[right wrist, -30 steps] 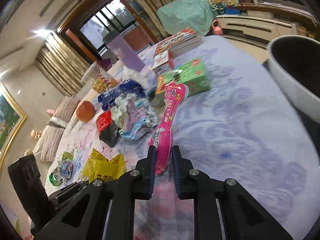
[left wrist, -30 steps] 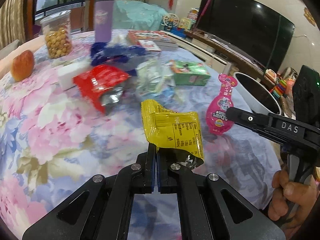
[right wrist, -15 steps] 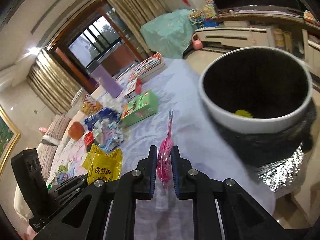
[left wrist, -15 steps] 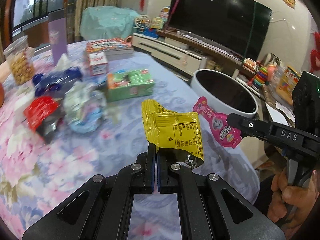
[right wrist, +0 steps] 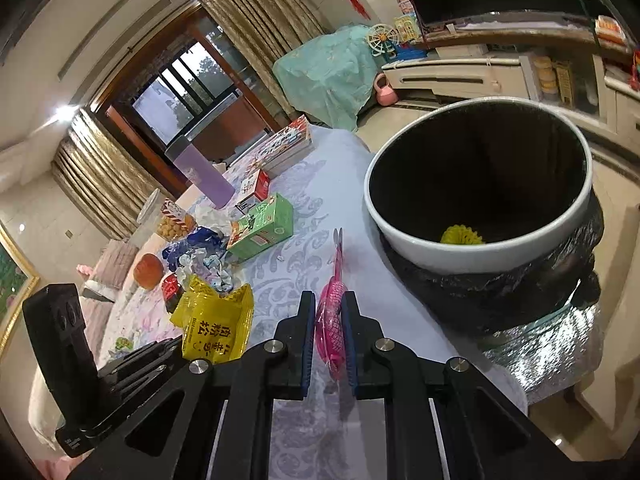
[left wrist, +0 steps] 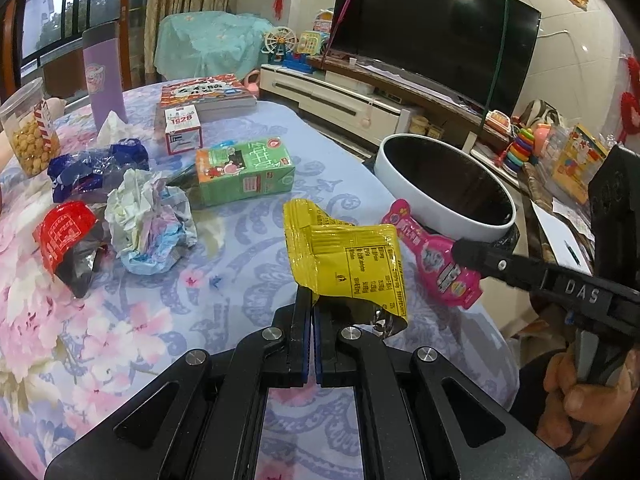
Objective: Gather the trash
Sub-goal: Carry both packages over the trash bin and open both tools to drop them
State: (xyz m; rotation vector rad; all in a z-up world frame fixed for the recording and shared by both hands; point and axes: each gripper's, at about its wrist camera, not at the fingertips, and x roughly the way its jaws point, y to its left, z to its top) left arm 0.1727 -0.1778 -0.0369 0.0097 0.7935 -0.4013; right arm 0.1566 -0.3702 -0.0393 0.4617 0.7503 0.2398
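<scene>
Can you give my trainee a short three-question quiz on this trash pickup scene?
1. True or false: the left gripper is shut on the yellow snack wrapper.
2. What does the right gripper hold?
A. green carton
B. pink toy-shaped package
C. crumpled tissue
3. What already lies inside the white-rimmed trash bin?

Key:
1. True.
2. B, the pink toy-shaped package.
3. A small yellow item.

Glossy yellow foil wrapper (left wrist: 344, 256); glossy pink plastic packet (left wrist: 434, 256); floral cloth tablecloth (left wrist: 120, 320).
</scene>
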